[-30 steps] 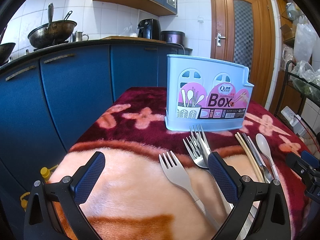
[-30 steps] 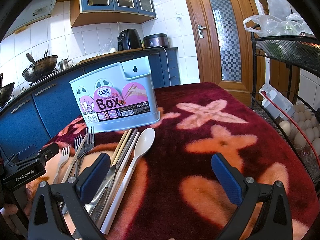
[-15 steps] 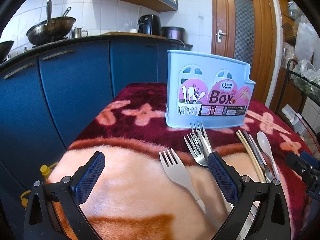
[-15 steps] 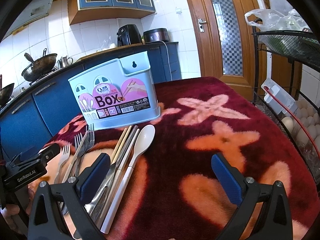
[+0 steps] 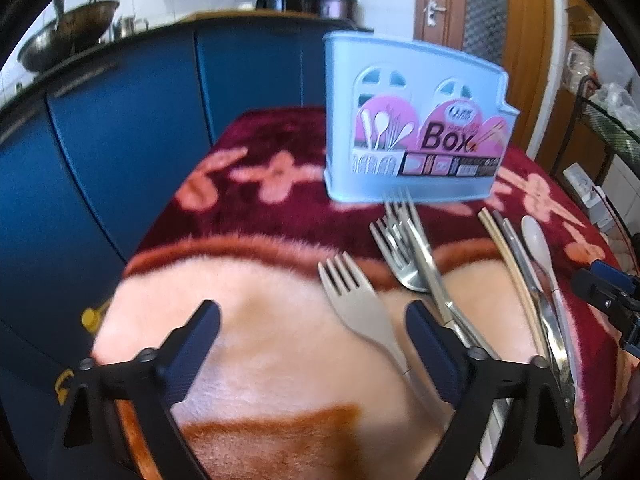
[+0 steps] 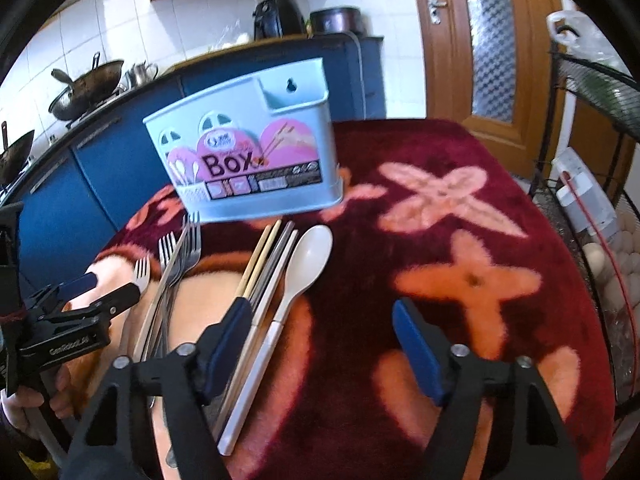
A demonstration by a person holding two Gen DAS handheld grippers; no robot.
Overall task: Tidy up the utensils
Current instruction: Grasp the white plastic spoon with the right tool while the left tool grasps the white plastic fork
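A pale blue utensil box stands upright on the red flowered blanket. In front of it lie a beige plastic fork, metal forks, chopsticks and a cream spoon. My left gripper is open and empty, low over the blanket, with the beige fork just inside its right finger. My right gripper is open and empty above the blanket, its left finger over the chopsticks and spoon handle.
Blue kitchen cabinets run behind the table, with woks on the counter. A wire rack with eggs stands close to the table's right edge. A wooden door is behind. The left gripper body shows in the right wrist view.
Both grippers have tilted downward and moved closer to the utensils. Both stay open and empty. The utensils and box have not moved.
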